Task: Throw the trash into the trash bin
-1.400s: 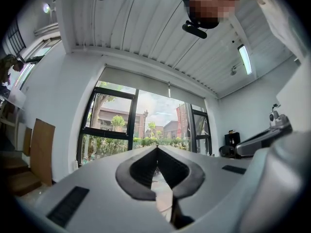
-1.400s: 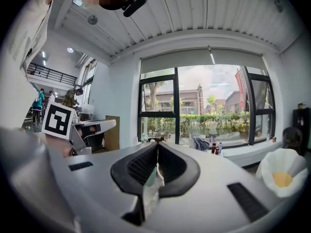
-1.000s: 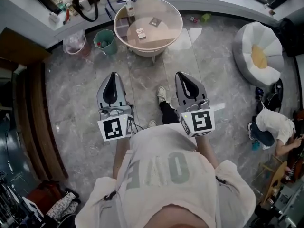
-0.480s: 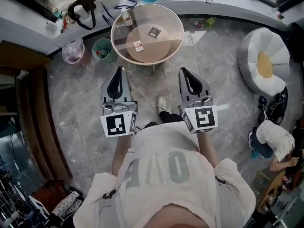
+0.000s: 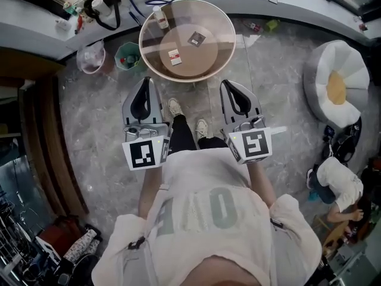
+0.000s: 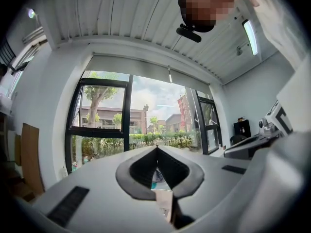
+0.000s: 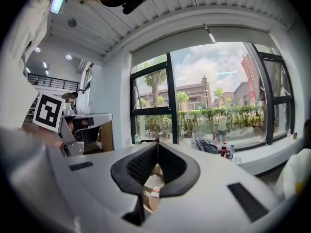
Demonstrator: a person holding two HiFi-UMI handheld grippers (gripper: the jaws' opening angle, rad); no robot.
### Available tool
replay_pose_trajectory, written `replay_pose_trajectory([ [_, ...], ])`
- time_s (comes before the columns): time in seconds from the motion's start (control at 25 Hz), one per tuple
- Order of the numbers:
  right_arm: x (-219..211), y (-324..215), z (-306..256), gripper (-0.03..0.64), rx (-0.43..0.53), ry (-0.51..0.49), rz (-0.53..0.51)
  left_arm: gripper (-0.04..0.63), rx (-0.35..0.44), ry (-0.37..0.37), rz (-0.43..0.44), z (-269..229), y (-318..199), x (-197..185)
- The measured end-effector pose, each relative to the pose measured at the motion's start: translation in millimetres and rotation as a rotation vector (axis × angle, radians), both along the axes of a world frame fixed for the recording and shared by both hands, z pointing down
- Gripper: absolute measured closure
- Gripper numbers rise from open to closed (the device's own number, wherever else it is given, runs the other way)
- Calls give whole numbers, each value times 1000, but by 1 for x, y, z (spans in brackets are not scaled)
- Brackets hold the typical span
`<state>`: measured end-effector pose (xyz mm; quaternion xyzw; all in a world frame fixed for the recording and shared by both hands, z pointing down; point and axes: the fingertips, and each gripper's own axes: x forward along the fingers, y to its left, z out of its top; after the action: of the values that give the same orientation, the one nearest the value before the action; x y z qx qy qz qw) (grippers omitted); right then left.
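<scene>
reaching the trash is judged the step in hand: left gripper [image 5: 146,82] and right gripper [image 5: 225,84] are held clenched, empty, short of the round table [image 5: 218,45]. there a small box [image 5: 174,56] lies, with the green bin [image 5: 130,55] just beside the table. next, jaws must be opened around the box.

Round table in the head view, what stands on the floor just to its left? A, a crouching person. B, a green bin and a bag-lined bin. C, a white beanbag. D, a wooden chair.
B: the green bin stands beside the left edge of the round table, with the bag-lined bin on its far side.
</scene>
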<state>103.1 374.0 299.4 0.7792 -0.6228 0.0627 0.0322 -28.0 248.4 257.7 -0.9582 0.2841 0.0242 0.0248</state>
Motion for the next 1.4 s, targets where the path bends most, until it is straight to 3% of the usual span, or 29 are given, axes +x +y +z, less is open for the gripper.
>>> replay_pose_trajectory([
  [0.6,50,-115,-18,603,-12,80,54,584,14,86,84,-15,-129,72],
  [0.84,50,-174,-15,603,-34,64,52,584,0,103,102,-13,-182,81],
  [1.12,41,-231,-31,603,0,109,9,584,-9,105,114,-10,-227,101],
  [1.24,52,-235,-27,603,5,92,1,584,17,109,118,-11,-227,114],
  [1.4,80,-235,-21,603,15,54,9,584,8,55,114,-3,-230,139],
])
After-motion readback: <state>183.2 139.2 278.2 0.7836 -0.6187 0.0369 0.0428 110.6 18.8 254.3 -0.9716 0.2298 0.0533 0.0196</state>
